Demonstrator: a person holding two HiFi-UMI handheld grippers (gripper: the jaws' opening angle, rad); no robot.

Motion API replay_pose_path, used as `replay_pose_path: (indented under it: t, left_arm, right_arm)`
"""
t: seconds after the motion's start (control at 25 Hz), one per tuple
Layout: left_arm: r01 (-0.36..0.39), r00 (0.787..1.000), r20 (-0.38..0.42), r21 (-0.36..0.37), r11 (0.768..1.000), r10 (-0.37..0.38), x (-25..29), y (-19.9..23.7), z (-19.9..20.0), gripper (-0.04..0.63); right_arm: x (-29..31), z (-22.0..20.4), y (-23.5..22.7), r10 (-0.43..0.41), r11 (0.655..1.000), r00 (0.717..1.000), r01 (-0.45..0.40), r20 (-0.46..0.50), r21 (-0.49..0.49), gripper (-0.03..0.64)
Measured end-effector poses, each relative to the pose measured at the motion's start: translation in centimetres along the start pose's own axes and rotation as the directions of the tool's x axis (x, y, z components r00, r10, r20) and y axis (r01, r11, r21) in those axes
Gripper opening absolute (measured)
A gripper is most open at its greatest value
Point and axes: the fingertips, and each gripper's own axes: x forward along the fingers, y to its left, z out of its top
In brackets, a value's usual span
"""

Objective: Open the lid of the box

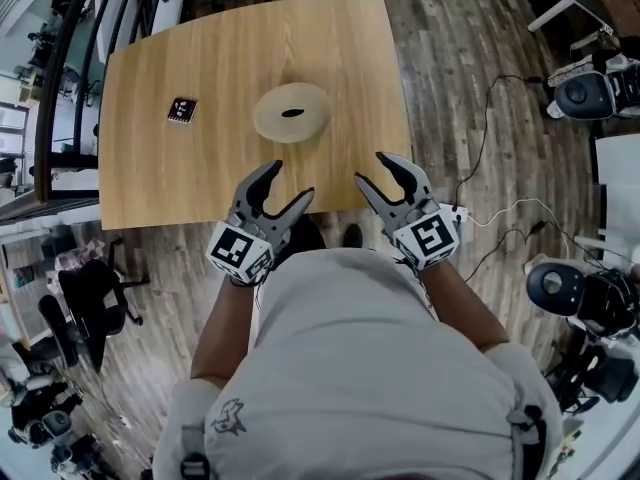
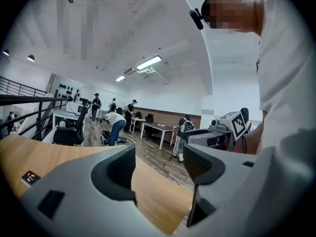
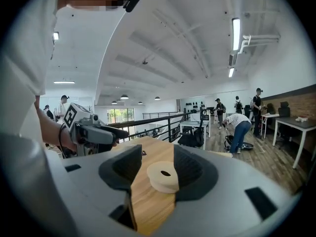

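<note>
Bright, even light; fisheye-warped edges

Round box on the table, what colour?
Pale cream round box, with a dark oval opening in its top; clearest in the head view.

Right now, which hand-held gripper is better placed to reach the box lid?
Probably the right hand-held gripper: open, with the round box lined up between its jaws. The view from the left hand-held gripper misses the box.
</note>
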Motion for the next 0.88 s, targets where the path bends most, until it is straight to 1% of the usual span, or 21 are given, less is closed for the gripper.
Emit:
replay_pose_path:
  t: [0.12,0.24,0.4,0.48,0.64,0.76,0.88]
  left_arm:
    - [0.02,0.999,-0.033,-0.006,1.0,-0.02,0.4,2.7,-0.4,0.291]
    - [0.039,0.997,-0.064,0.011,0.999,-0.038,0.6,5.0,-0.8,0.293]
    - [0.059,0.993,-0.104,0.03,0.998,-0.056,0.4,8.8,-1.9,0.293]
    - [0.071,0.99,-0.121,0.016,0.997,-0.069,0.2,10.4,-2.7,0.293]
    - [0.083,0.988,-0.132,-0.022,0.996,-0.086,-0.6,13.9,-3.9,0.293]
    - [0.098,0.985,-0.142,-0.04,0.994,-0.103,-0.9,15.8,-4.7,0.293]
    - [0.12,0.976,-0.18,-0.015,0.993,-0.12,-0.5,18.0,-5.9,0.293]
  right_arm:
    - [2.5,-0.4,-0.5,-0.008,1.0,1.0,0.008,-0.025,0.014,0.21]
    - [4.8,-1.1,-0.5,-0.013,1.0,0.998,0.014,-0.061,0.019,0.21]
    - [8.5,-2.2,-0.7,-0.02,0.998,0.995,0.026,-0.102,0.051,0.21]
    - [10.2,-2.7,-0.7,-0.026,0.998,0.992,0.032,-0.123,0.05,0.21]
    - [13.2,-4.1,-0.1,-0.036,0.999,0.983,0.037,-0.178,0.001,0.21]
    - [15.0,-5.9,0.2,-0.045,0.999,0.97,0.038,-0.239,-0.036,0.21]
    - [16.9,-6.9,-0.1,-0.056,0.996,0.959,0.033,-0.279,-0.085,0.21]
